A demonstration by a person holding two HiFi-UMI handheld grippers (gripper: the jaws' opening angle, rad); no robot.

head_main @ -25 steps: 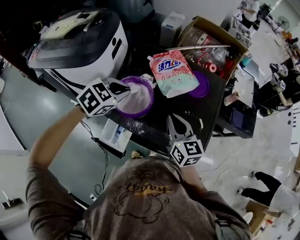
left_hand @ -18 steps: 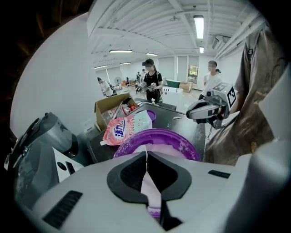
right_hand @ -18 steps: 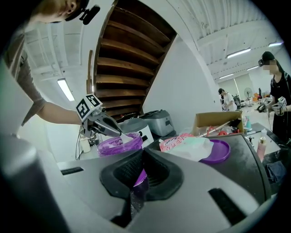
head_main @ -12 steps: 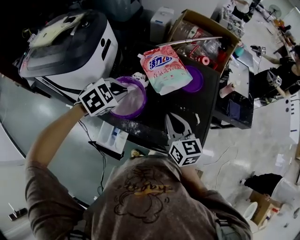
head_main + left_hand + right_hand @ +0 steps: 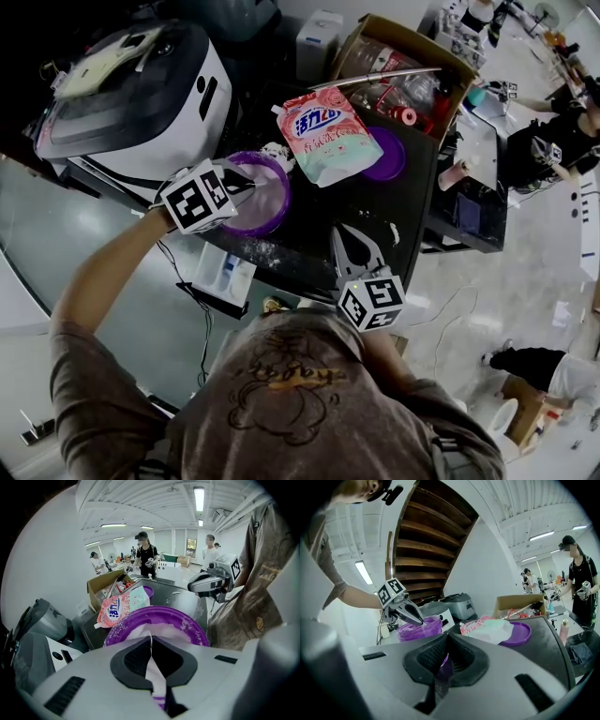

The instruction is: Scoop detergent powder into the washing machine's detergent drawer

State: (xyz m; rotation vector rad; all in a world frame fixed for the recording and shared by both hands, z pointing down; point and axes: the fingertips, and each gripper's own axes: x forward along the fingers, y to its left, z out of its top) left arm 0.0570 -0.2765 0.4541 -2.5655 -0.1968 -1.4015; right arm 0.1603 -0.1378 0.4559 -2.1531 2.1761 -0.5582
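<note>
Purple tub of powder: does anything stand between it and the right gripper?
Nothing visible does. Only dark tabletop dusted with powder lies between the right gripper, shut on a purple scoop, and the purple tub. The detergent pouch lies beyond that path; the left gripper grips the tub's left rim.

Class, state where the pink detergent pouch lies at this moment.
In the head view the pink detergent pouch lies on the dark table, between the purple tub on its left and the purple lid on its right.

Translucent purple plastic tub [image 5: 187,620], glossy plastic pouch [image 5: 328,139], cardboard box [image 5: 97,590], matt dark tabletop [image 5: 412,202]
</note>
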